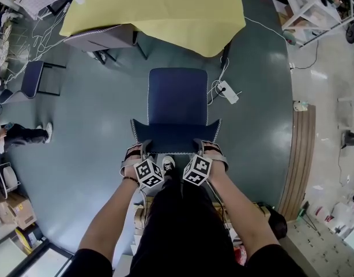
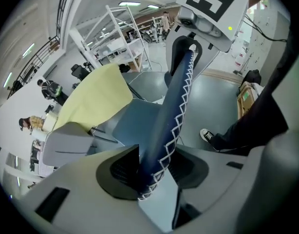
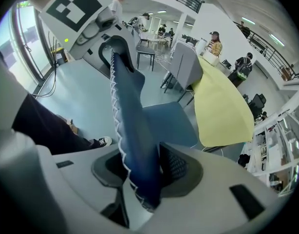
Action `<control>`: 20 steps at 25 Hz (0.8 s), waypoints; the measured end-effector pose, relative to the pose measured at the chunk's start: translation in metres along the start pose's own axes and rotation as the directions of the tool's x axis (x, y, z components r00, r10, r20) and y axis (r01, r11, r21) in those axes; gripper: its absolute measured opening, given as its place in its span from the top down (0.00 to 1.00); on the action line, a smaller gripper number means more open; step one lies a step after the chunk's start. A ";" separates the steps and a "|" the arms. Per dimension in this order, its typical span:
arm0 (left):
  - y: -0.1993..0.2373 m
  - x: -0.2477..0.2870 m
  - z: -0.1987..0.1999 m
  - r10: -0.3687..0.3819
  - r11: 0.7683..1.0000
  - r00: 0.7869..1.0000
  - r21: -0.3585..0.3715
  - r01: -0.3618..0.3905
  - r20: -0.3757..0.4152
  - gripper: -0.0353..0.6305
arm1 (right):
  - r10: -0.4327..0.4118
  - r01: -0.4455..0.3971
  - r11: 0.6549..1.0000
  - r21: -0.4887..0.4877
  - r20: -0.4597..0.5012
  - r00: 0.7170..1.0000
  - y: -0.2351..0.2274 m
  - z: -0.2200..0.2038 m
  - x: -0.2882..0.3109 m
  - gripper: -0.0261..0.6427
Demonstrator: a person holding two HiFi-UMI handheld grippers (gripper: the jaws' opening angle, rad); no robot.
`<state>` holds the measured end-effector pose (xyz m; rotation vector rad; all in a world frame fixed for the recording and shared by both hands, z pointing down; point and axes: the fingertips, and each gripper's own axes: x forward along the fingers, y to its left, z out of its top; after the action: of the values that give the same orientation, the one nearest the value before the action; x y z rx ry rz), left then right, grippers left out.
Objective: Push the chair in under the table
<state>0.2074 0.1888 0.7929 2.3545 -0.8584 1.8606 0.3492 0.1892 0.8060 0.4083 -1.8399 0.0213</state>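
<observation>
In the head view the chair (image 1: 177,97) hides its own legs under the blue seat, the table (image 1: 159,10) shows only as a yellow cloth cut off by the frame's top edge, and the person's dark trousers cover the floor (image 1: 85,126) behind the chair. That view also hides the jaws of both grippers behind their marker cubes and the backrest (image 1: 176,136). It does show what the gripper views cannot. The chair stands on the floor with its seat front facing the table's near edge, just short of the hanging cloth and not under it. 1 grey chair (image 1: 102,38) is tucked at the table's left corner. A power strip (image 1: 228,91) lies on the floor just right of the seat. The left gripper (image 1: 143,150) sits at the left end of the backrest's top edge, and the right gripper (image 1: 201,149) at the right end. The left gripper view looks along the white-stitched edge to the other gripper at its far end, and the right gripper view does the same. In each gripper view the 2 jaws stand partly apart with the backrest's padded edge filling the gap, and the dark pads (image 2: 122,169) (image 3: 176,167) press on its faces. Each gripper is clamped on the backrest. The people far off in both gripper views are too small to make out.
</observation>
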 end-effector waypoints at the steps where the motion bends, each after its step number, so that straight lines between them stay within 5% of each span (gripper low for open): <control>1: 0.000 0.000 0.001 -0.005 1.000 1.000 0.012 0.005 0.000 0.69 | 0.006 -0.006 1.000 -0.005 0.001 1.000 0.000 0.000 0.000 0.72; 7: 0.001 0.001 0.005 -0.011 0.999 1.000 0.040 0.011 -0.004 0.75 | 0.015 -0.015 1.000 -0.022 0.017 1.000 -0.003 0.000 -0.001 0.77; 20: 0.022 0.019 0.022 -0.003 1.000 1.000 -0.020 0.003 -0.026 0.75 | 0.010 -0.010 1.000 -0.018 0.045 0.999 -0.036 -0.001 0.009 0.78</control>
<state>0.2202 0.1547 0.7970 2.3140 -0.8663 1.8684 0.3584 0.1538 0.8078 0.3900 -1.8857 0.0025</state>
